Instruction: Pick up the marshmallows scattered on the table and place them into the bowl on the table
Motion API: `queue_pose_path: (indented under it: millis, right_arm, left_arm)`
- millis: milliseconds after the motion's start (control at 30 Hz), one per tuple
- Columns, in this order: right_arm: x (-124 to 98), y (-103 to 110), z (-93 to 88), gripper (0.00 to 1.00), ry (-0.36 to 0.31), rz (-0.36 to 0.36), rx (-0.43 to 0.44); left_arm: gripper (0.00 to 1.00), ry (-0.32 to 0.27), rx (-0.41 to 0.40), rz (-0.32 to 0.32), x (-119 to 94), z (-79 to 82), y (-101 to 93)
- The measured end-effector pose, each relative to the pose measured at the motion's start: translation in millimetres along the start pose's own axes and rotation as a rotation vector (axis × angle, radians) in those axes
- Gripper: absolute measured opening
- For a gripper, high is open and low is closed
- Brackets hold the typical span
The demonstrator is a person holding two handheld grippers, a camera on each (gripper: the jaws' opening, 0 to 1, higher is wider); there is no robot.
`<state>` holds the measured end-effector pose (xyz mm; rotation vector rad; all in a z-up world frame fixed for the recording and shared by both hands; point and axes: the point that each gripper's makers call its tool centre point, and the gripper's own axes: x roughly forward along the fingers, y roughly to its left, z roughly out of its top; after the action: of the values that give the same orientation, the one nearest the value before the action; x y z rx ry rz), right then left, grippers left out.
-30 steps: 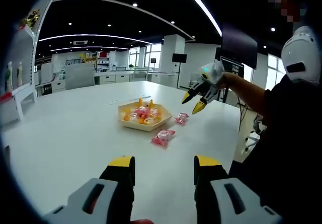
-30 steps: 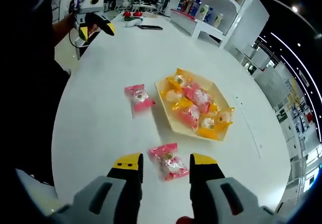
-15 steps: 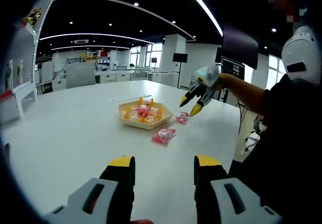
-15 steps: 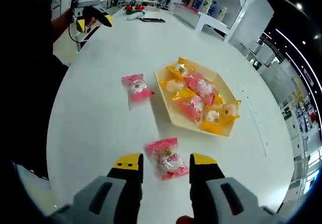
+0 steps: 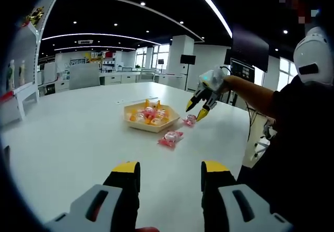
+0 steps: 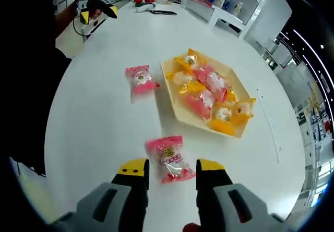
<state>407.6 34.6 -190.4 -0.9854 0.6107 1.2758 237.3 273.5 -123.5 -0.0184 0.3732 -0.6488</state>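
Now right gripper (image 6: 167,170) lower, jaws nearer marshmallow (image 6: 168,159)

Table (image 6: 99,117) was plain white, w/o any pattern. Bowl (image 6: 180,116) was pale yellow-cream, six-sided rim same colour. Marshmallows in bowl (image 6: 209,94): pink wrappers and orange-yellow wrappers mixed, each w/ a white-ish round centre. Near marshmallow pack (image 6: 168,159) was pink, w/ a small yellow round mark and white part in middle. Far marshmallow pack (image 6: 140,79) was pink too, white centre w/ small dark print. Right gripper (image 6: 171,167): grey body, black fingers, yellow tips. Left gripper (image 5: 170,167) had same colours: grey, black, yellow tips. In left gripper view the packs looked pink and the bowl yellow.
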Motion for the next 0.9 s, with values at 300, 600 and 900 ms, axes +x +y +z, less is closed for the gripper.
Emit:
queue_pose_path:
  millis: [300,600,900]
  right_arm:
    - [4.8,0.3,-0.6,0.35,0.022,0.019,-0.024]
    - [11.9,0.1,-2.2,0.34,0.025,0.037,-0.024]
    - [18.0,2.5,-7.3,0.31,0.051,0.051,-0.026]
  left_arm:
    - [0.47,-0.001,0.001,-0.002,-0.5,0.6,-1.6]
    - [0.47,-0.009,0.003,0.008,-4.8,1.6,-1.1]
    - [0.47,-0.012,-0.002,0.011,-7.6,-0.1,-1.0]
